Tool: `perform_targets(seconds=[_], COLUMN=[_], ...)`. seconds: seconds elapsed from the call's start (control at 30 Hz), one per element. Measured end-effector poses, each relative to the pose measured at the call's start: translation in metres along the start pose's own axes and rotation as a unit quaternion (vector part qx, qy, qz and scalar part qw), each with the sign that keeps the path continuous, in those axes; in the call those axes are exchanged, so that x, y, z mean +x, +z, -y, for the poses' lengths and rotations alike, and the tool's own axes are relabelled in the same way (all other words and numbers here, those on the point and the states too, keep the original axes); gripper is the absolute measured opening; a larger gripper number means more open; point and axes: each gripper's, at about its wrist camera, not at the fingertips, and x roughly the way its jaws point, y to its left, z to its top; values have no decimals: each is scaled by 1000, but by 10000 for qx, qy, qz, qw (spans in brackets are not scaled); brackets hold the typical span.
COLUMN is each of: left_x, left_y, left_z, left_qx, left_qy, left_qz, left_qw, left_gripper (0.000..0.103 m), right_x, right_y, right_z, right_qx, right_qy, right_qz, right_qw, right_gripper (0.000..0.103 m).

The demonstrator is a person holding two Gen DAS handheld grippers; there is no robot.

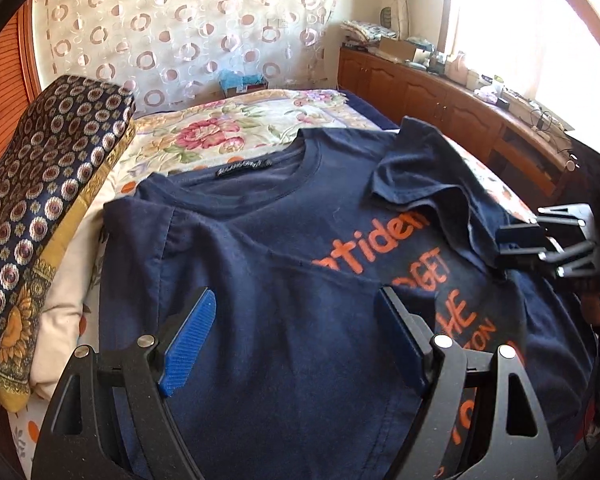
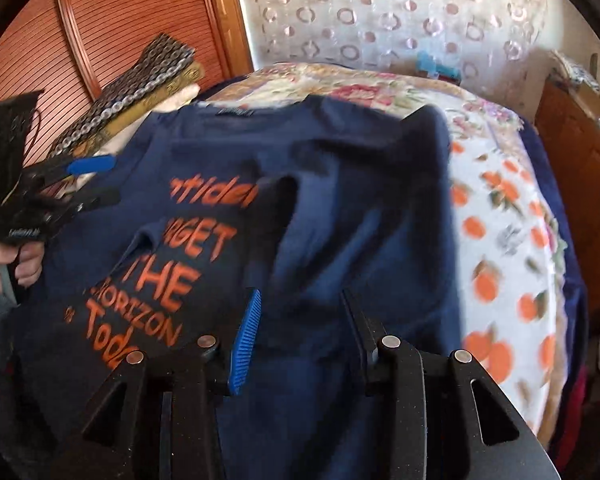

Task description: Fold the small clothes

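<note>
1. Left wrist view: a navy T-shirt (image 1: 284, 248) with orange lettering is seen spread face up on a bed covered by a floral bedspread (image 1: 236, 128); its collar lies at the far side.
2. The left gripper (image 1: 296, 340) is held over the near part of the shirt with its jaws released and wide apart — only flat cloth is seen between the blue pad and the dark one, and nothing is pinched.
3. The shirt's right sleeve (image 1: 416, 172) is shown folded inward over the chest, covering part of the print.
4. At the right edge, the right gripper (image 1: 520, 240) is seen close above the folded cloth; from this side its grip cannot be told.
5. A patterned folded blanket (image 1: 44, 184) is stacked at the left of the bed, and a wooden cabinet (image 1: 428, 88) runs below the bright window at the right.
6. Right wrist view: the picture is blurred. The right gripper (image 2: 300, 336) is shown over the shirt (image 2: 380, 240) with its jaws partly parted and holding nothing — the cloth lies below them.
7. At the left edge, the left gripper (image 2: 88, 180) is seen open, gripped by a hand (image 2: 16, 264).
8. An orange-fruit sheet (image 2: 508, 260) is visible to the right of the shirt.
</note>
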Motion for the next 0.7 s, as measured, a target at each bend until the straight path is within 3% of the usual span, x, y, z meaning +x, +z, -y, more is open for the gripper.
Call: perform_targets(seconds=[0.2, 0.27, 0.33, 0.47, 0.6, 0.7], left_x=[-1, -2, -3, -11, -18, -24], left_y=[-9, -10, -11, -12, -5, -1], left_z=[-7, -10, -15, -23, -38, -55], left_qx=[-40, -79, -130, -150, -190, -200], left_qy=[94, 128, 164, 245, 419, 577], left_qz=[-65, -72, -73, -19, 73, 172], left_qw=[9999, 9999, 9998, 9996, 9989, 9980], left_gripper=[82, 82, 82, 82, 82, 82], right_x=[12, 13, 7, -14, -12, -12], right_y=[-4, -7, -3, -5, -16, -14], right_z=[-17, -19, -20, -16, -10, -8], right_qx=[-302, -467, -470, -398, -428, -391], right_qy=[-224, -362, -286, -46, 59, 142], right_qz=[-34, -38, -96, 20, -249, -220], right_qw=[9993, 9982, 9984, 9992, 9988, 9989], right_gripper=[39, 17, 11, 11, 12, 25])
